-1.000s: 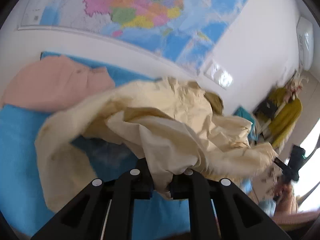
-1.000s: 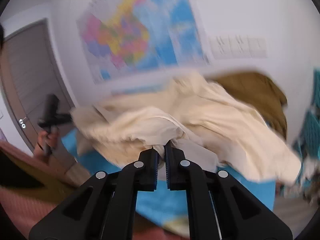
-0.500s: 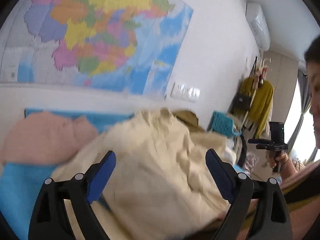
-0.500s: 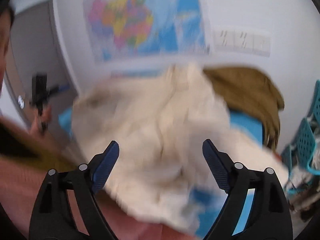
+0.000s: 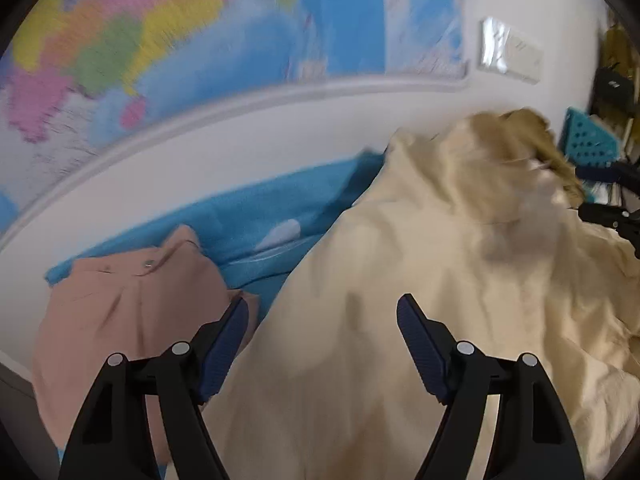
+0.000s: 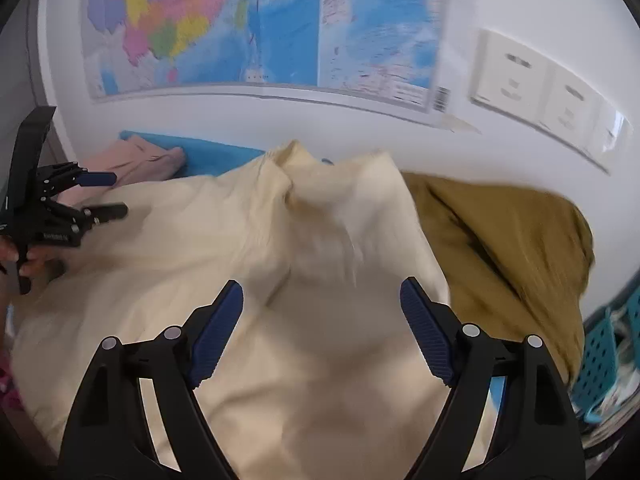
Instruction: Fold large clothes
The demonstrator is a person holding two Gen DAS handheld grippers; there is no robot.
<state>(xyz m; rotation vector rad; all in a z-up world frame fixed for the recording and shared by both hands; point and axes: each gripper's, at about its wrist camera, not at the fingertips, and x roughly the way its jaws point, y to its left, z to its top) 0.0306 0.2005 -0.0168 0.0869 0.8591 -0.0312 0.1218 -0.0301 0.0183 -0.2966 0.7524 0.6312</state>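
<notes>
A large cream garment [image 5: 400,264] [image 6: 240,224] lies crumpled in a heap on the blue cover [image 5: 280,208]. My left gripper [image 5: 322,304] hovers over its left part. The jaws stand wide and are closing, the cloth lies below them and the pads touch nothing. My right gripper [image 6: 322,286] hangs over the garment's right part in the same way, jaws wide and closing, pads off the cloth. In the right wrist view the left gripper [image 6: 114,194] shows at the far left, held by a hand [image 6: 36,258]. The right gripper [image 5: 588,192] shows at the right edge of the left wrist view.
A pink garment [image 5: 120,300] [image 6: 136,160] lies at the left on the cover. An olive-brown garment [image 6: 500,240] is heaped at the right, by the wall. A teal perforated basket [image 6: 600,352] stands off the right side. A map [image 6: 260,28] and sockets [image 6: 512,76] are on the wall behind.
Both grippers were shut on the cream garment and holding it up. They have opened and let go, the garment has dropped onto the blue cover, and both hands have swung closer to the wall.
</notes>
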